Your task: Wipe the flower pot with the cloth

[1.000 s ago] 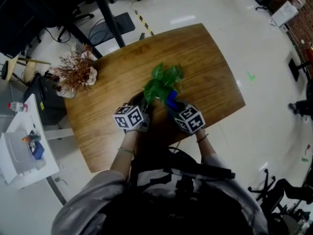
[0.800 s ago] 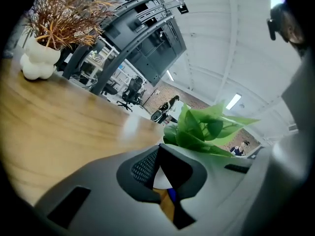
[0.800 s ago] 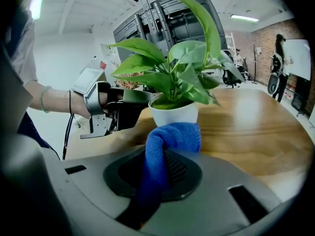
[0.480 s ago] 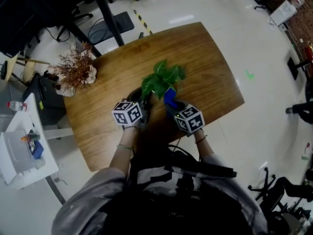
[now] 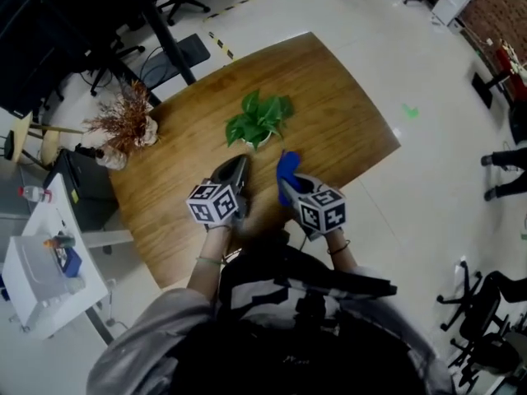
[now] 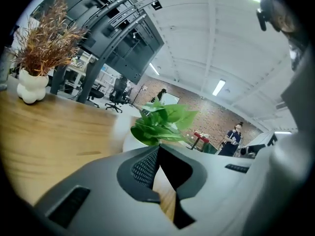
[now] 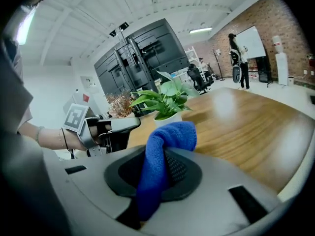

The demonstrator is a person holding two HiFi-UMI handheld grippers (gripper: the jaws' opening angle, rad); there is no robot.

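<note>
A green leafy plant (image 5: 259, 119) in a white flower pot (image 5: 254, 142) stands upright near the middle of the wooden table (image 5: 346, 113). Both grippers are held short of it, apart from the pot. My left gripper (image 5: 237, 167) points at the pot, its jaws together with nothing between them. In the left gripper view the pot (image 6: 129, 140) is blurred just beyond the left gripper (image 6: 158, 149). My right gripper (image 5: 286, 174) is shut on a blue cloth (image 5: 288, 165). The right gripper view shows the cloth (image 7: 167, 141) bunched over the right gripper (image 7: 165, 156), with the pot (image 7: 167, 118) beyond it.
A dried brown bouquet in a white vase (image 5: 123, 126) stands at the table's far left corner. A white cart (image 5: 41, 270) with small items is at the left, off the table. Black desk frames and office chairs (image 5: 177, 2) lie beyond. A person (image 7: 236, 58) stands far off.
Both grippers have drawn back from the pot toward the person; a second ago they were right at it. The plant now stands free. The cloth stays in the right gripper.
</note>
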